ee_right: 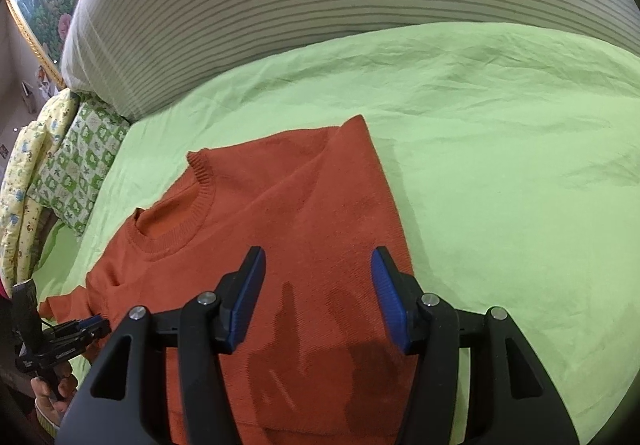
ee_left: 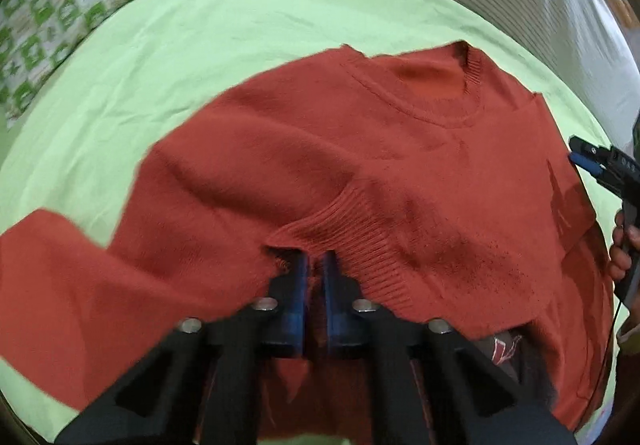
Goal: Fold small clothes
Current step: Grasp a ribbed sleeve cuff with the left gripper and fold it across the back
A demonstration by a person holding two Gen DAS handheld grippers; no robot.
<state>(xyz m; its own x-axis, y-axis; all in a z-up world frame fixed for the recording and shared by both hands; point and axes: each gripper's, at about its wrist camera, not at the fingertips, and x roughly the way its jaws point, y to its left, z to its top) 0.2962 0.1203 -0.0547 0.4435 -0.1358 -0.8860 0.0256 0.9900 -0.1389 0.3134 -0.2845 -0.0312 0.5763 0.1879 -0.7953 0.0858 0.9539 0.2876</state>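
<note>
**Sweater half folded: one sleeve in, the other in hand**

Nearest the left wrist camera, the left gripper is clenched on the ribbed cuff of the orange sweater, its jaws nearly together with knit fabric pinched between them. The cuff sits over the middle of the sweater's body, so that sleeve seems to be on its way across the chest, not yet laid flat. The sleeve behind it runs off toward the lower left of that view, bunched and blurred.

The right gripper hangs released above the sweater's right side, jaws well apart and nothing between them; only its shadow falls on the cloth. Beneath it that side ends in a straight folded edge, which suggests the right sleeve is already tucked in.

Further off, the round neckline lies open and flat, pointing away from the person. The sweater rests on the green bed sheet, toward the near side of the bed.

Left to do, by my judgement: lay the held sleeve down, smooth it, then fold the body from the hem toward the collar.

Beyond the sweater come a green patterned pillow and a striped cushion along the far edge. No basket, box or other container shows in either view, so there is nothing to report inside one.
</note>
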